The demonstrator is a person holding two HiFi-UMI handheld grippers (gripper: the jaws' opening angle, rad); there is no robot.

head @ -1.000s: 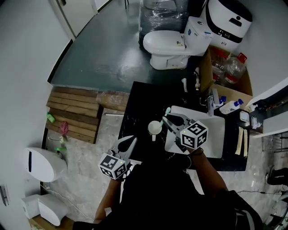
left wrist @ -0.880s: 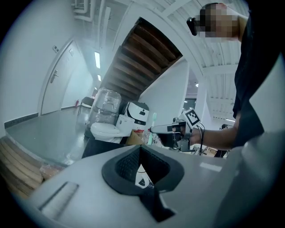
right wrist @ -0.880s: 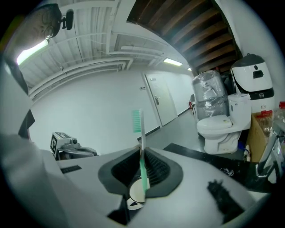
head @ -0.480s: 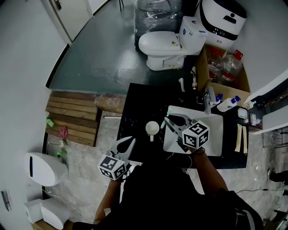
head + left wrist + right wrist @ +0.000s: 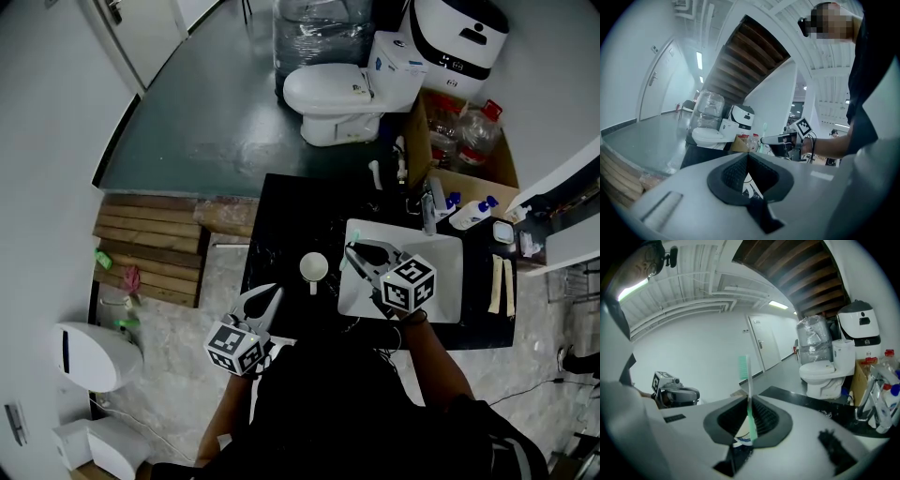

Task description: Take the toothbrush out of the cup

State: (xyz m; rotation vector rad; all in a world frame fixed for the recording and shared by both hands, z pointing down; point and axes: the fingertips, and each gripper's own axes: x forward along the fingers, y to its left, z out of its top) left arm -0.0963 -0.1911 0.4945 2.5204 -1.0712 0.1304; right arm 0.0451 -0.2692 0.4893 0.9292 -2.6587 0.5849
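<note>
A white cup (image 5: 314,267) stands on the black counter (image 5: 281,225), left of the sink. My right gripper (image 5: 359,255) hovers just right of the cup, over the basin's left rim. It is shut on a green and white toothbrush (image 5: 748,399), which stands upright between the jaws with its bristles on top. The brush is clear of the cup. My left gripper (image 5: 266,300) hangs at the counter's front left edge, shut with nothing in it. From the left gripper view, the right gripper (image 5: 780,138) and the toothbrush (image 5: 765,130) show ahead.
A white sink basin (image 5: 441,281) with a faucet (image 5: 429,211) fills the counter's right part. Bottles (image 5: 473,216) and a cardboard box (image 5: 459,141) sit behind it. A toilet (image 5: 328,98) stands beyond the counter and wooden steps (image 5: 155,248) lie to the left.
The right gripper, still holding the toothbrush, has drawn a little right of the cup toward the sink. The left gripper has stayed in place.
</note>
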